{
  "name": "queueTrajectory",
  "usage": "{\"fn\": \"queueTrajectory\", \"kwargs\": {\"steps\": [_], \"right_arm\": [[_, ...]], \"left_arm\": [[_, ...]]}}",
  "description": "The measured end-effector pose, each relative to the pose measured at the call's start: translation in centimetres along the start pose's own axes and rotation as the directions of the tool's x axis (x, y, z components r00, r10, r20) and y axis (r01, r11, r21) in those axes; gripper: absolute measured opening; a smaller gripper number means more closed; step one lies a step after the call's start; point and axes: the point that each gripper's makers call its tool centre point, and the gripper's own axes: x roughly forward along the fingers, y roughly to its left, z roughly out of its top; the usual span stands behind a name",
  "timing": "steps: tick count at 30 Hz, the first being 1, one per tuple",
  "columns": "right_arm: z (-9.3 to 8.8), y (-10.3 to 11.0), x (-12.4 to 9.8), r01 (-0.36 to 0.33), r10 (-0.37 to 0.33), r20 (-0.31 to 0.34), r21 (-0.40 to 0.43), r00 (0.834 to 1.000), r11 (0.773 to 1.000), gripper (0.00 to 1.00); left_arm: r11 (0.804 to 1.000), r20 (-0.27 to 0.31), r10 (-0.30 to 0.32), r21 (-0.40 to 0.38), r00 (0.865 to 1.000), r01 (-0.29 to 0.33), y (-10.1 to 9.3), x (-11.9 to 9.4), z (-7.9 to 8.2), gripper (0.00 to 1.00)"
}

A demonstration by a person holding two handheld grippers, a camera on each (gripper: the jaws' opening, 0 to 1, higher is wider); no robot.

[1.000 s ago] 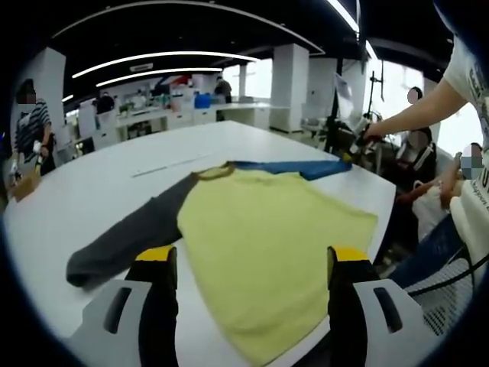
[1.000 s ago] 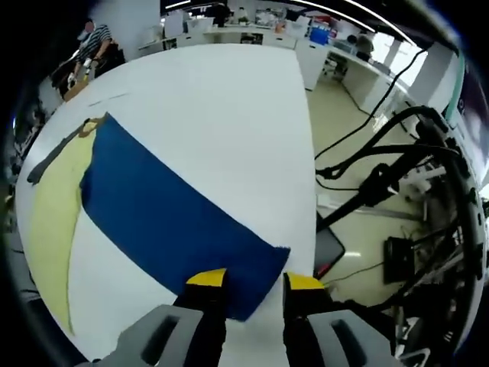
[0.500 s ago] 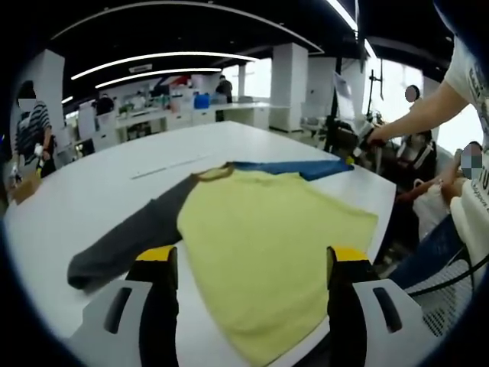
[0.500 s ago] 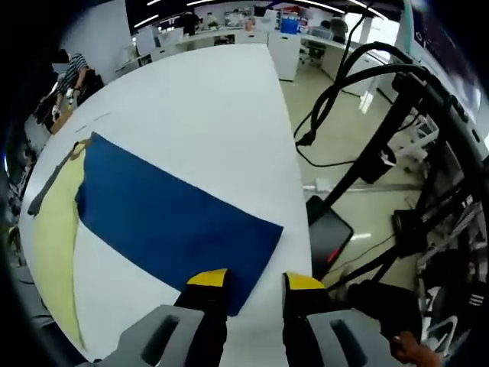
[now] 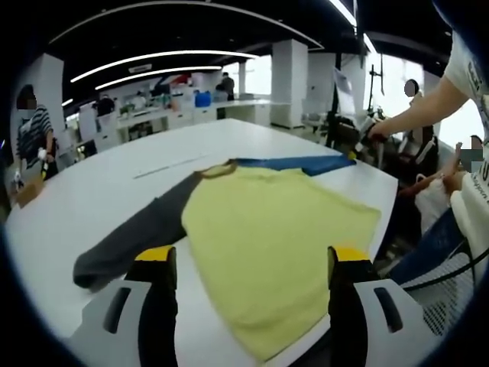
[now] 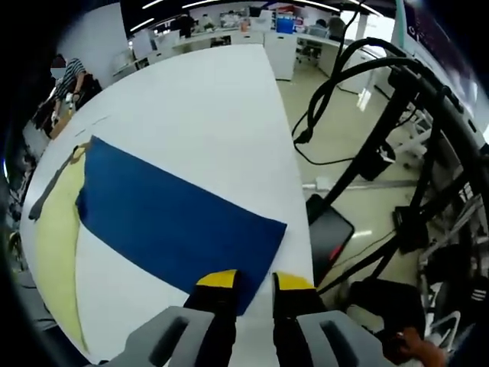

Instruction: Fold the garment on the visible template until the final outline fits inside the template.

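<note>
A white table [image 5: 92, 195] is covered by a spread garment [image 5: 267, 229]. The left gripper [image 5: 248, 267] is held released above the yellow body; the right gripper [image 6: 254, 281] is nearly closed around the blue sleeve [image 6: 176, 225] cuff.

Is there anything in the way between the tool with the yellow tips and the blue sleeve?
No, nothing visible is in the way. In the right gripper view, the right tool sits right at the cuff end of the blue sleeve, which lies flat on the white table. The cuff edge reaches between its yellow-tipped jaws.
</note>
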Motion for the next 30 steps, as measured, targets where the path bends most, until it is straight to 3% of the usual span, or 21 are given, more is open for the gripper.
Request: {"fn": "queueTrajectory", "kwargs": {"steps": [9,17,23,30], "right_arm": [[0.0,0.4,0.1,-0.007,0.006,0.015,0.071,1.000,0.997,0.00],[-0.1,0.7,-0.1,0.014,-0.014,0.010,0.029,1.000,0.999,0.00],[0.2,0.7,-0.2,0.048,-0.048,-0.002,-0.060,0.999,0.997,0.00],[1.1,2.0,-1.5,0.044,-0.043,0.014,-0.073,0.999,0.996,0.00]], "left_arm": [[1.000,-0.004,0.002,0.004,1.000,-0.002,-0.1,-0.1,0.0,0.79],[1.000,-0.004,0.008,0.000,1.000,-0.008,0.2,-0.1,-0.3,0.80],[1.000,-0.007,0.008,-0.001,1.000,-0.008,0.4,-0.2,-0.4,0.82],[1.000,-0.014,0.008,-0.009,1.000,-0.009,0.8,-0.3,-0.7,0.85]]}}
